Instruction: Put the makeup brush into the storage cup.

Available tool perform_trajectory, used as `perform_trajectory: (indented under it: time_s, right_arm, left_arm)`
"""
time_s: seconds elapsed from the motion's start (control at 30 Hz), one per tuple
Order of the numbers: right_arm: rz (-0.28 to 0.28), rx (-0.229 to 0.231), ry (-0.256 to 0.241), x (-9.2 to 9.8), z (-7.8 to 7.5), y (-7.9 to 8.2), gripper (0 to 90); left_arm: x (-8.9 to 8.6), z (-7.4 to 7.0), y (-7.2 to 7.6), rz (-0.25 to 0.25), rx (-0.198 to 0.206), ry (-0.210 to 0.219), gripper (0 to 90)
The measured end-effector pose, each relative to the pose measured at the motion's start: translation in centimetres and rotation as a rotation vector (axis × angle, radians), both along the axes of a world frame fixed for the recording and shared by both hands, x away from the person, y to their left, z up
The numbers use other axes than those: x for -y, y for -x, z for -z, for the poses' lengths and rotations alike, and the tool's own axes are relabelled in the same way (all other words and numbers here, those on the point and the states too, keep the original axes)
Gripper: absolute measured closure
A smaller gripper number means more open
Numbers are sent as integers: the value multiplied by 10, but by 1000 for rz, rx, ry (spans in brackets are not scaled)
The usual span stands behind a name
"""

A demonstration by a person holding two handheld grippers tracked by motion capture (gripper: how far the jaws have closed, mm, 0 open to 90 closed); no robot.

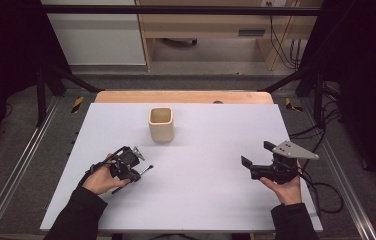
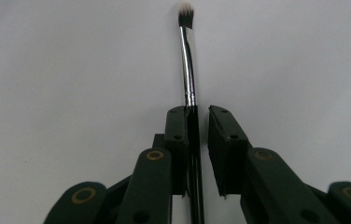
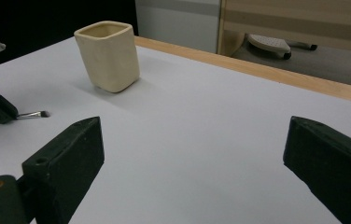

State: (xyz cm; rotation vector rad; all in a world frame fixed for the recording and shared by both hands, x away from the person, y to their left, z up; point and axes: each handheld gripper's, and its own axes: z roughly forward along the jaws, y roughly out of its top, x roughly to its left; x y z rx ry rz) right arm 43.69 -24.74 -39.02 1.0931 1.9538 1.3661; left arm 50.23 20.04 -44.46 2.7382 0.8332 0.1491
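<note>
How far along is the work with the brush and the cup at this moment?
Done: the left gripper is down at the brush, jaws either side of its handle. In hand: the grasp, though a gap shows at one jaw, so it does not look fully closed, and the brush seems to lie on the table. Left: probably lifting it toward the cream cup. The right gripper waits open.

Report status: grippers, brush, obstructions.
Left gripper fingers astride the brush handle, a gap on one side, brush flat on table. Right gripper open, holding nothing. Cup upright beyond, path to it clear.
</note>
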Motion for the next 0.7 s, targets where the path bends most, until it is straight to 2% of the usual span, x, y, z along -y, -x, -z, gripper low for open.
perform_trajectory:
  time_s: [0.27, 0.7]
  right_arm:
    - [0, 0, 0, 0, 0, 0, 53]
    - [1, -1, -1, 0, 0, 0, 53]
  left_arm:
    - [5, 0, 1, 10, -3, -23, 823]
    - [5, 0, 1, -4, -5, -20, 835]
